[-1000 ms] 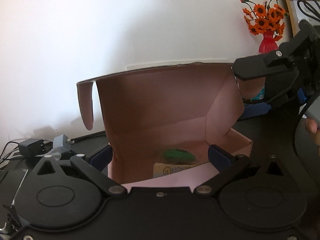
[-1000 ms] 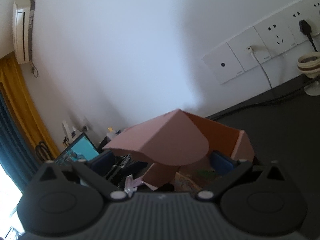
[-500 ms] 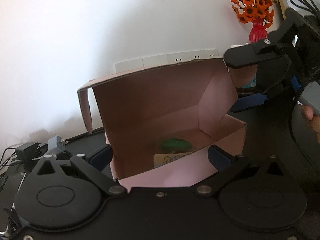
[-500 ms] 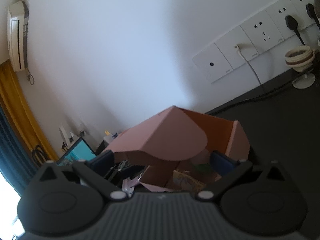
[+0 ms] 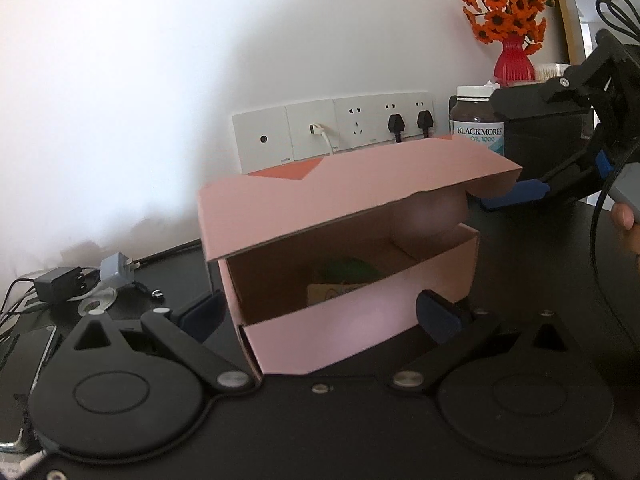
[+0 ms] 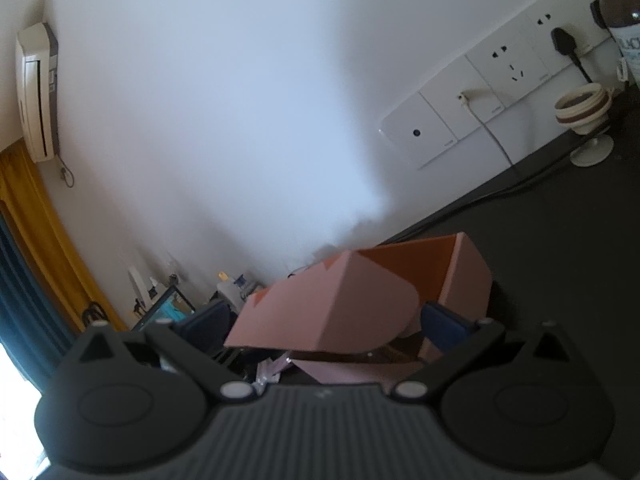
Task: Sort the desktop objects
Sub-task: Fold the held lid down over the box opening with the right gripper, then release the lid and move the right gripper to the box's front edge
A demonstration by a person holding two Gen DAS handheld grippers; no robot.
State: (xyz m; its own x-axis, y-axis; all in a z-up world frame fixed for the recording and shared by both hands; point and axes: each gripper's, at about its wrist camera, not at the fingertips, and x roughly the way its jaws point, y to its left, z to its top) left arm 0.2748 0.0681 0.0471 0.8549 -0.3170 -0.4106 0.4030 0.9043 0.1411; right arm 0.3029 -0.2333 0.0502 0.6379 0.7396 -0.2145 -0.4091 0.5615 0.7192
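A pink cardboard box (image 5: 360, 320) stands on the black desk, its lid (image 5: 352, 196) tilted down and half shut. Inside I see a green object (image 5: 352, 270) and a printed card (image 5: 332, 292). My left gripper (image 5: 324, 316) is open, its blue fingers on either side of the box's front wall. My right gripper (image 5: 516, 194) shows at the lid's right corner. In the right wrist view that gripper (image 6: 320, 320) is open with the lid's side flap (image 6: 340, 316) between its fingers. I cannot tell whether it touches the flap.
A wall socket panel (image 5: 332, 132) with plugs is behind the box. A Blackmores bottle (image 5: 476, 116) and a red vase of orange flowers (image 5: 512, 60) stand at the back right. Chargers and cables (image 5: 80, 276) and a phone (image 5: 24, 356) lie at the left. A small fan (image 6: 584, 120) stands near the sockets.
The lid has swung down from upright to half shut over the box. My right gripper moved down and right with the lid's corner. The socket panel and the bottle came into view.
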